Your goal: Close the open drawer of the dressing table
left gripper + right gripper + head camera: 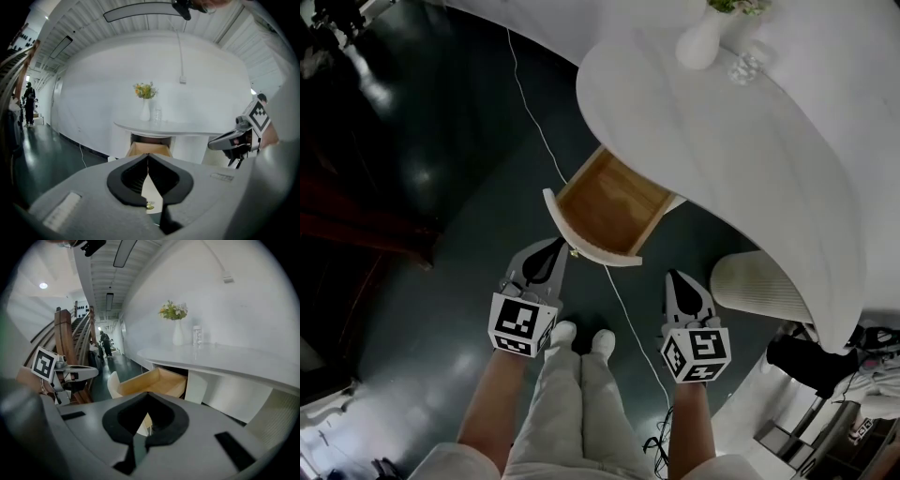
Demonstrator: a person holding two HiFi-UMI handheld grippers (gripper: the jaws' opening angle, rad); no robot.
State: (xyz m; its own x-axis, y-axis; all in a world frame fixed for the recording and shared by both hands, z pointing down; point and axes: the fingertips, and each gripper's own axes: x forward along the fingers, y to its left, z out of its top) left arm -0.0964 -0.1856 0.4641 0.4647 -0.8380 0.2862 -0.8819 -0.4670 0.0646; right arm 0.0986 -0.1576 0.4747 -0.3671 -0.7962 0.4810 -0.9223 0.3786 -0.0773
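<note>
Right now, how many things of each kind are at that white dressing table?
White vase with flowers: 1
Clear glass vessel: 1
Open wooden drawer: 1
White ribbed stool: 1
Grey claws: 2, left claw, right claw
Total: 6

It looks like a large hall or studio with a staged home corner. A white dressing table (pixel 220 357) bearing a vase of flowers (pixel 177 336) stands against a curved white wall (pixel 93 93). The floor (pixel 441 169) is dark and glossy, a wooden staircase (pixel 63 333) rises nearby, and strip lights (pixel 123 251) hang from the slatted ceiling (pixel 101 268).

Left gripper (pixel 560 246), right gripper (pixel 679 278) both closed, side by side.
</note>
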